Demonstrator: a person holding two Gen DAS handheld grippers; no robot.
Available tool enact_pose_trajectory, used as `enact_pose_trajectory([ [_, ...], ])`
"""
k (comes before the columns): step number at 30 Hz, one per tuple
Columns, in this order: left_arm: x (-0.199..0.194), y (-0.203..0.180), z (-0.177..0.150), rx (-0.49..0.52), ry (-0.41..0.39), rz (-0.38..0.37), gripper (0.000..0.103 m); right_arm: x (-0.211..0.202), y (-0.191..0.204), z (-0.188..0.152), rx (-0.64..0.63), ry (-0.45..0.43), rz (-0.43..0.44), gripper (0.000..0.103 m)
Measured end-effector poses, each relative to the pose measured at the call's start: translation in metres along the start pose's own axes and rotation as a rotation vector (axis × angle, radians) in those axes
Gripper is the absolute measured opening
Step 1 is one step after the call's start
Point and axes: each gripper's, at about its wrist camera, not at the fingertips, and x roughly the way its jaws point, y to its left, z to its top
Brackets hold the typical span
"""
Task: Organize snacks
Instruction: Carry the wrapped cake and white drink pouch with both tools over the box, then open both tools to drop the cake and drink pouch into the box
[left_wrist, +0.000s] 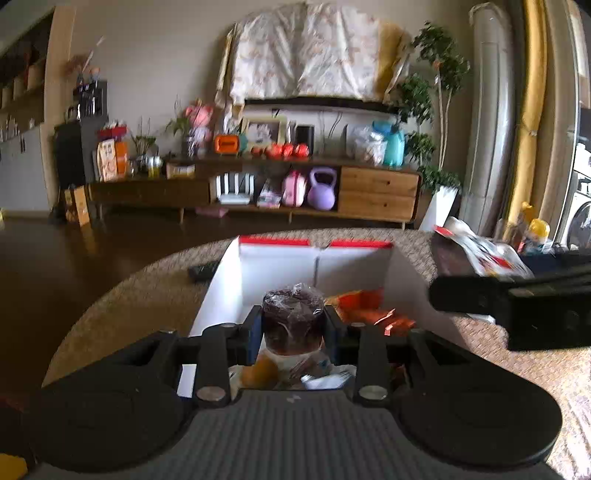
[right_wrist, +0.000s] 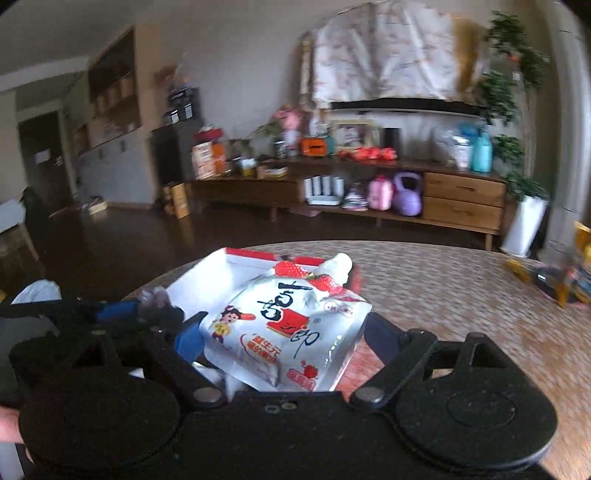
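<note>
Left fingers (left_wrist: 293, 325) grip one wrapped cake (left_wrist: 293, 317) — right fingers (right_wrist: 284, 332) one pouch (right_wrist: 284, 325).

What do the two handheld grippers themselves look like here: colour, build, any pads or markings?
Both are matte black plastic. The left gripper has a ribbed grey-black base, two round discs at its sides, silver pivot bolts on its linkage arms, and blue pads on its fingers. The right gripper shares that build: textured black discs, silver bolts, blue pads. No cables or printed markings show.

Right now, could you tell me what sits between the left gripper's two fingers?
In the left wrist view, a plastic-wrapped chocolate cake sits clamped between the left gripper fingers, held over the white box.
</note>
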Motion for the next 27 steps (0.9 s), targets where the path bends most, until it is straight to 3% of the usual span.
enact_pose_trajectory([
  [11, 0.028, 0.012, -0.017, 0.002, 0.106, -0.035, 0.033, 0.078, 0.042, 0.024, -0.134, 0.135, 0.119, 0.089],
  [22, 0.038, 0.006, -0.023, 0.012, 0.146, -0.020, 0.033, 0.104, 0.052, 0.011, -0.169, 0.244, 0.083, 0.091],
  [25, 0.038, 0.004, -0.021, 0.006, 0.157, -0.033, 0.046, 0.093, 0.055, 0.011, -0.193, 0.213, 0.064, 0.100],
  [27, 0.034, 0.001, -0.020, 0.007, 0.154, -0.048, 0.061, 0.086, 0.055, 0.012, -0.207, 0.200, 0.067, 0.100],
])
